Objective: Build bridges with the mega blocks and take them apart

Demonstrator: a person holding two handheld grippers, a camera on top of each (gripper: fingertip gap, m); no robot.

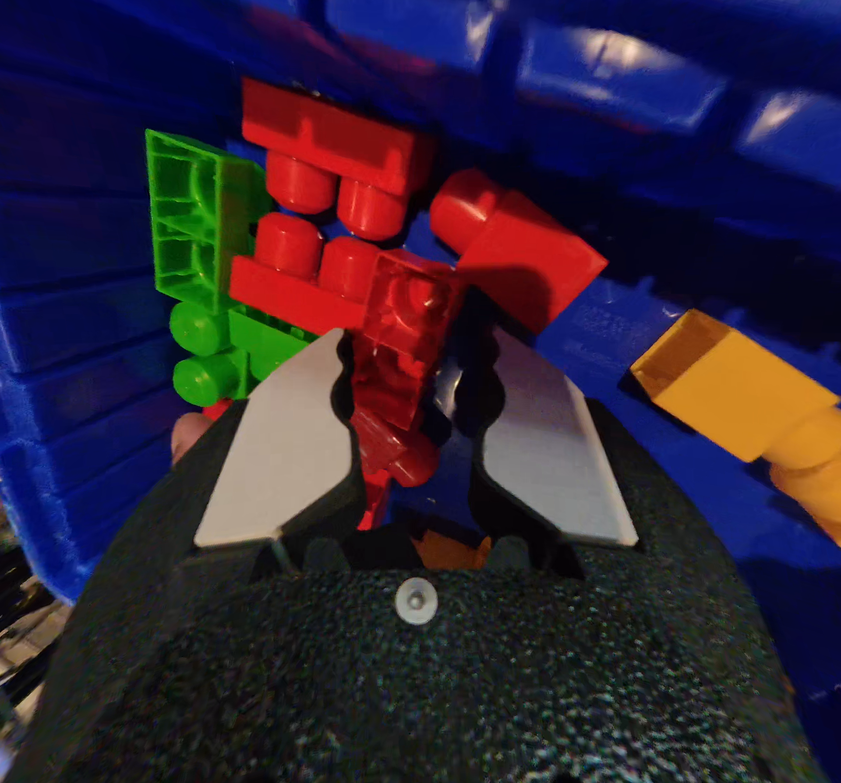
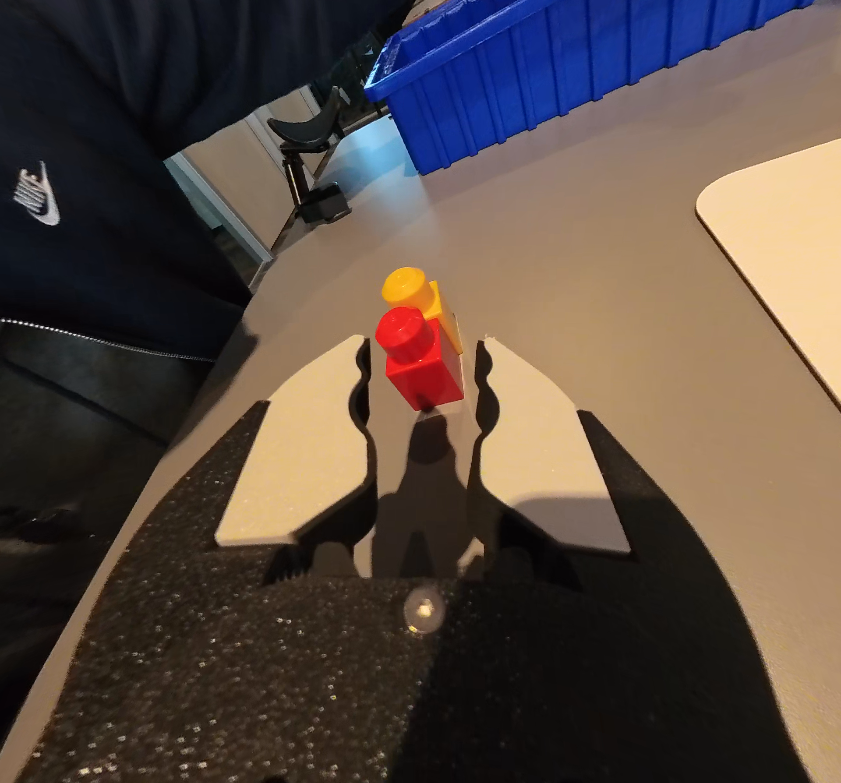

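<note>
My left gripper (image 1: 417,335) reaches into a blue bin (image 1: 591,69) and is closed on a long red block (image 1: 405,351) that lies along the jaws with its hollow underside towards me. Its left finger (image 1: 291,420) presses on the block, and a thin dark gap shows by the right one. Loose red blocks (image 1: 327,133), green blocks (image 1: 191,215) and a yellow block (image 1: 728,383) lie around it. My right gripper (image 2: 423,340) is open over the grey table (image 2: 591,283). A small red block (image 2: 425,374) stands between its fingertips without touching them. A small yellow block (image 2: 409,292) stands right behind it.
The blue bin (image 2: 546,78) stands at the back right of the table in the right wrist view. A white mat (image 2: 782,238) lies at the right. A person's dark sleeve (image 2: 136,78) fills the upper left, beyond the table's edge. A fingertip (image 1: 186,433) shows by my left gripper. My hands' fingertips stand some 45 cm from each other.
</note>
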